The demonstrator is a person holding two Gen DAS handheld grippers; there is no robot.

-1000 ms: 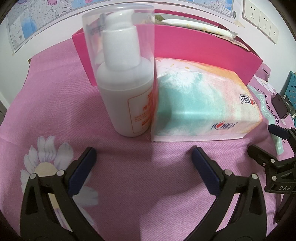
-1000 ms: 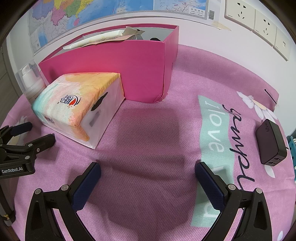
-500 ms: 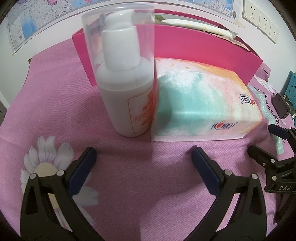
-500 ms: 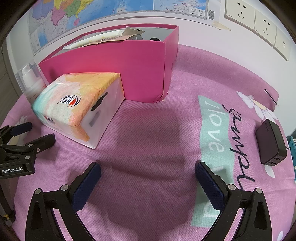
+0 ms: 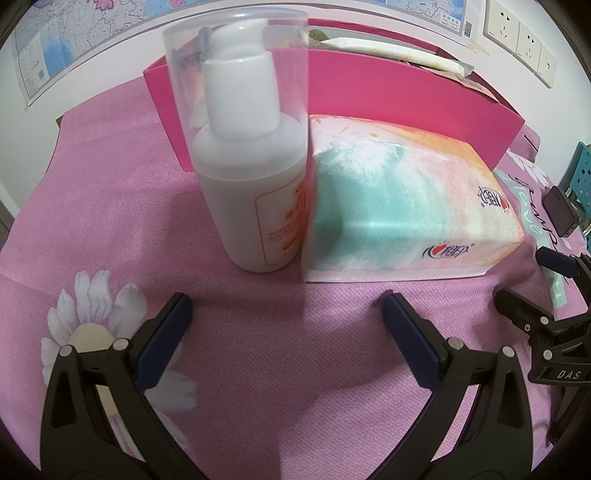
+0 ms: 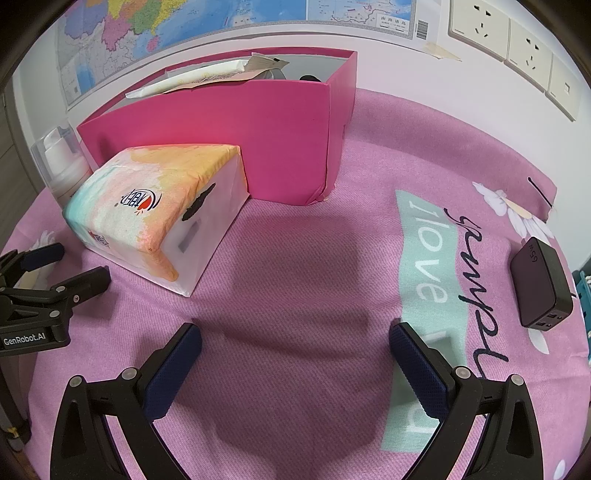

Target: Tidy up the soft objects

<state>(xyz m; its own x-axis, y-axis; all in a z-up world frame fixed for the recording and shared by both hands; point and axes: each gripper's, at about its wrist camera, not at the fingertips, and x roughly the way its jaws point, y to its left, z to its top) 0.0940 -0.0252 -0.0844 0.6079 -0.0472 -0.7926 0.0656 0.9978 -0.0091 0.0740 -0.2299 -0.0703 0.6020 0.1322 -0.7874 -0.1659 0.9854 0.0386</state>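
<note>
A soft tissue pack [image 5: 402,206] [image 6: 155,210] in pastel teal, orange and pink lies on the pink cloth, against the front of a pink box [image 5: 388,88] [image 6: 236,125]. White soft packets [image 5: 399,51] [image 6: 199,79] stick out of the box top. My left gripper [image 5: 288,314] is open, a short way in front of the pack and a white pump bottle [image 5: 251,162]. My right gripper [image 6: 295,339] is open over bare cloth, right of the pack. Each gripper shows at the edge of the other's view, with the right gripper [image 5: 532,280] at right and the left gripper [image 6: 70,266] at left.
The pump bottle [image 6: 59,162] with a clear cap stands touching the pack's left end. A black charger block [image 6: 541,282] [image 5: 559,216] lies at the right on the cloth. A teal crate edge [image 5: 580,173] shows far right. Wall sockets [image 6: 517,48] and a map [image 6: 184,26] are behind.
</note>
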